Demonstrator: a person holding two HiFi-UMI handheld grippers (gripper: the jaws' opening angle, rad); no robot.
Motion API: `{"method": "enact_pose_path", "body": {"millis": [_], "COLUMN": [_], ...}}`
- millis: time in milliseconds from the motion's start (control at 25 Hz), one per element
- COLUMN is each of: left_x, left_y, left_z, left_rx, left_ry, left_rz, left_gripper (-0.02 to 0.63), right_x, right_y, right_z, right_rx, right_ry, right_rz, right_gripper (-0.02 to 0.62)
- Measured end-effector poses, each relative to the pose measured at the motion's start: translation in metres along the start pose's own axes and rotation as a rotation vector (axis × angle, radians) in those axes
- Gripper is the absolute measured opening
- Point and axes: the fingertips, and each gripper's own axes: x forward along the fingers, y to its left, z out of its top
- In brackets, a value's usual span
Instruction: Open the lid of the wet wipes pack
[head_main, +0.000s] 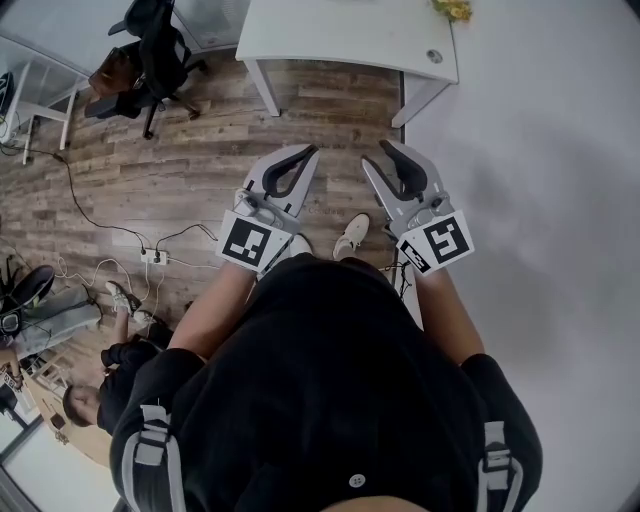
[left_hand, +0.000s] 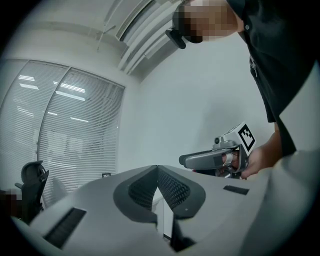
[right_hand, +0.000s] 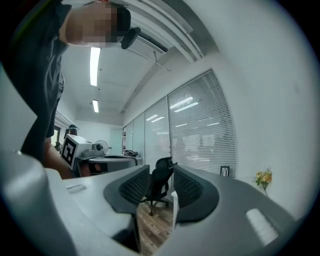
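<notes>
Left tool (head_main: 308, 152) clenched on nothing, right tool (head_main: 377, 155) released, jaws apart and empty. You hold both level over the wooden floor (head_main: 190, 165), near the white table (head_main: 340, 30).

Black short-sleeved shirt (head_main: 330, 390), grey shoulder straps (head_main: 150, 455) — pale trainers (head_main: 350, 238)

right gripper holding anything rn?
No, the right gripper has its jaws apart with nothing between them; only a distant office chair shows through the gap.
</notes>
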Motion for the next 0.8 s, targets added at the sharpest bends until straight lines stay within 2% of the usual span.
{"method": "enact_pose_path", "body": {"millis": [200, 400, 800], "left_x": [0.008, 0.02, 0.061], "left_y": [-0.003, -0.004, -0.012], "left_z": [-0.003, 0.001, -0.001], "left_rx": [0.016, -0.029, -0.042], "left_ry": [0.019, 0.0, 0.01], "left_rz": [-0.002, 0.004, -0.003], "left_gripper": [0.006, 0.006, 0.006], "right_x": [-0.001, -0.003, -0.013], "right_y": [-0.011, -0.027, -0.069], "right_z": [-0.003, -0.002, -0.004], "right_rx": [-0.001, -0.012, -0.004], "right_ry": [0.011, 0.016, 0.01], "right_rz": [-0.022, -0.039, -0.044], "right_gripper": [0.219, 0.287, 0.324]}}
